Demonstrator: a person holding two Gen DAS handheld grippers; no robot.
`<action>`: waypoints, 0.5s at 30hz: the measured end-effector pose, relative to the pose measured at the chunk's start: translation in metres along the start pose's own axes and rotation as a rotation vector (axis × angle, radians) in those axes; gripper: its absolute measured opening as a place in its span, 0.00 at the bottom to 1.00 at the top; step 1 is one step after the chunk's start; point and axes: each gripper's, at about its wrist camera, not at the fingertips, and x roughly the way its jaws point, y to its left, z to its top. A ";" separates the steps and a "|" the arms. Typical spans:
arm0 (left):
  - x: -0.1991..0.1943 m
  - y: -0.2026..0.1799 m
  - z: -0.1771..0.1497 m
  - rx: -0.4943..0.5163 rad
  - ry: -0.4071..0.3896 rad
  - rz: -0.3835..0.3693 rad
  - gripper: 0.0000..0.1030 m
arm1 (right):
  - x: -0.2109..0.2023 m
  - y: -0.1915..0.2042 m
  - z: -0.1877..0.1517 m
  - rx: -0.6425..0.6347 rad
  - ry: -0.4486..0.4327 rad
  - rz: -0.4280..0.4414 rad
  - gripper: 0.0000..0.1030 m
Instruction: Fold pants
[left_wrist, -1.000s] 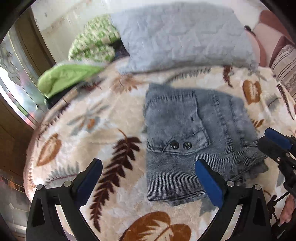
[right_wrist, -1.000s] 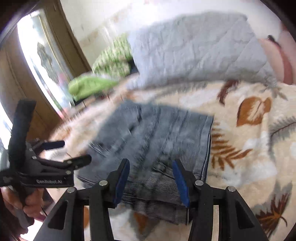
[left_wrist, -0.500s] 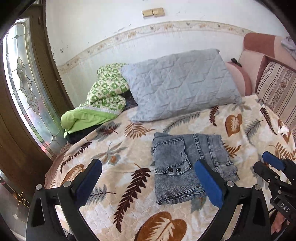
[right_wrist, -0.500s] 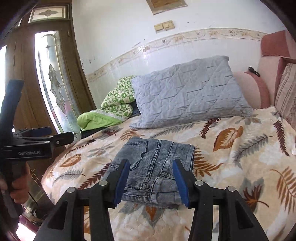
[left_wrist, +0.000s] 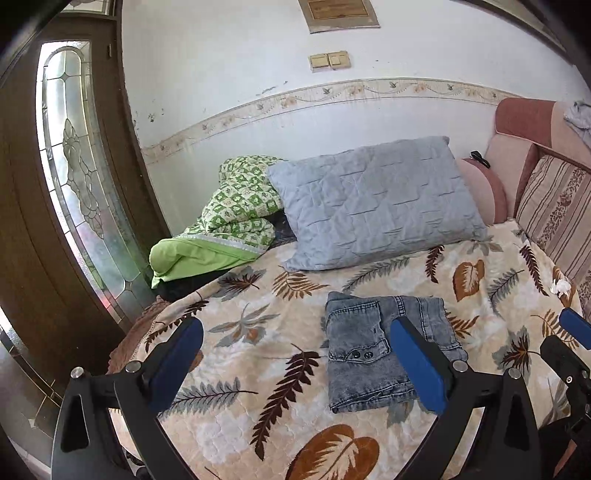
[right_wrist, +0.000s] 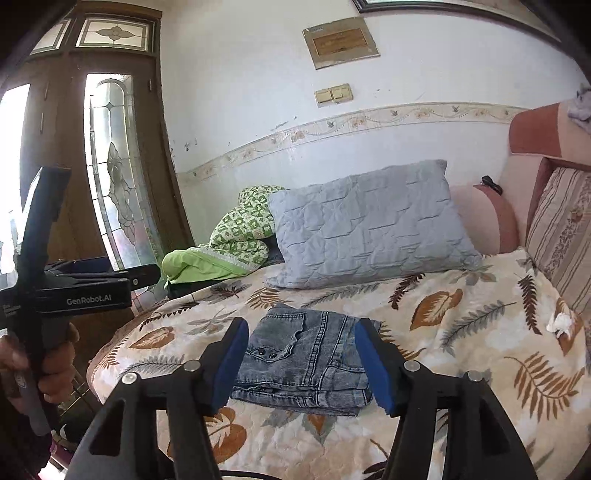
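While the folded jeans (left_wrist: 384, 354) lie on the leaf-print bedspread (left_wrist: 280, 373), the left gripper (left_wrist: 295, 362) stands wide open and empty; the right gripper (right_wrist: 301, 363) is opening, gripping nothing.

Folded grey denim pants (left_wrist: 384, 354) lie flat on leaf-patterned quilted bedspread (left_wrist: 258, 369), toward its near edge, well apart from grey quilted pillow (left_wrist: 373, 203) that rests behind them at the wall. Left of pillow and touching it: rumpled green-and-white patterned blanket (left_wrist: 236, 218); right of pillow: pink rounded bolster cushion (left_wrist: 484, 192), then striped cushion (left_wrist: 554, 210) along bed's right side; wooden door with leaded glass panel (left_wrist: 74, 192) stands left of bed. Small white crumpled tissue (right_wrist: 559, 321) lies on bedspread near striped cushion, far right of pants.
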 end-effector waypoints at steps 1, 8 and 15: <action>-0.002 0.003 0.000 -0.006 -0.005 0.002 0.98 | -0.002 0.003 0.003 -0.008 -0.007 0.002 0.63; -0.013 0.032 0.002 -0.083 0.019 -0.011 0.98 | -0.007 0.031 0.014 -0.069 -0.011 -0.009 0.65; -0.032 0.061 0.005 -0.125 -0.024 0.025 0.98 | -0.008 0.058 0.020 -0.138 -0.008 0.002 0.65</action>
